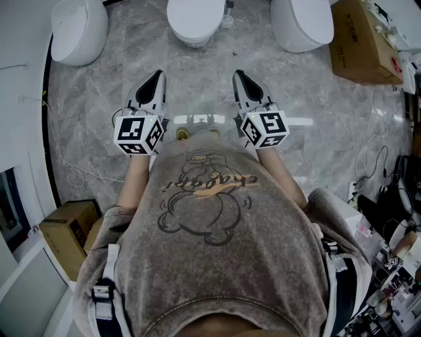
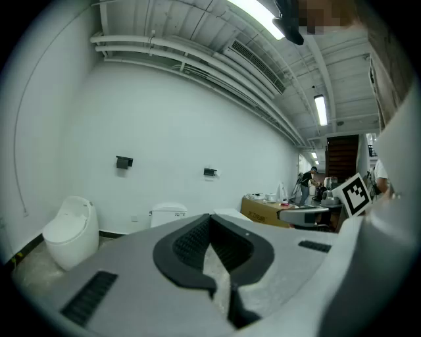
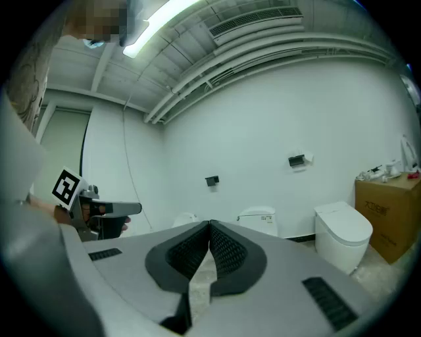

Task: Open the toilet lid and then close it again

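Three white toilets stand along the far wall: a left toilet (image 1: 79,29), a middle toilet (image 1: 195,20) and a right toilet (image 1: 302,23), all with lids down. My left gripper (image 1: 158,74) and right gripper (image 1: 239,74) are held side by side in front of my body, a good step short of the middle toilet, pointing at it. Both are shut with nothing between the jaws. In the left gripper view the left gripper (image 2: 210,217) points at the middle toilet (image 2: 168,214). In the right gripper view the right gripper (image 3: 210,224) points at the middle toilet (image 3: 258,217).
A cardboard box (image 1: 362,39) sits at the far right beside the right toilet, and another box (image 1: 69,227) lies at my near left. A thin cable (image 1: 62,158) runs over the marble floor on the left. A cluttered bench with wires (image 1: 395,263) stands at my right.
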The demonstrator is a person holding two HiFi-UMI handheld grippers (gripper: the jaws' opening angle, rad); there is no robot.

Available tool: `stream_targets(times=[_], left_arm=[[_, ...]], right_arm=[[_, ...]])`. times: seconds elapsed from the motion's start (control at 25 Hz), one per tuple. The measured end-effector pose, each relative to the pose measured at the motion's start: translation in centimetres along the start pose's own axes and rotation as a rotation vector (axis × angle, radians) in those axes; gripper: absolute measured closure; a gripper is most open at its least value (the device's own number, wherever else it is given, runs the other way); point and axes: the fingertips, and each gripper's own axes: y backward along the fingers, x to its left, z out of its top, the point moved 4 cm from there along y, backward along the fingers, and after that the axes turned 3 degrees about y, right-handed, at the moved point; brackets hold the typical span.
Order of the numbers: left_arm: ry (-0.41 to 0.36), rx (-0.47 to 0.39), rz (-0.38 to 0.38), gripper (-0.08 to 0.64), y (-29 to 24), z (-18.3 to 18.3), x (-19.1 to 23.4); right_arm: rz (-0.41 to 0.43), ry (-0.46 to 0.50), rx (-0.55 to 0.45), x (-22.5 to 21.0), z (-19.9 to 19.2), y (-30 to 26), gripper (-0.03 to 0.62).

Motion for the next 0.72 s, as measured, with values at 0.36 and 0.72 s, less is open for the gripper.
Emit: stream_targets(times=[0.36,0.72], left_arm=[[0.035,0.017,0.003,0.551,-1.8,-1.2,-0.6],[0.038,0.006,0.008,0.551,-7.1,-3.4,1.8]], right_arm=[[0.034,-0.036,-0.007,-2.1,-0.5,0.1,0.566],[0.056,-0.008,0.03,-5.4,-3.0,-4.7,0.565]])
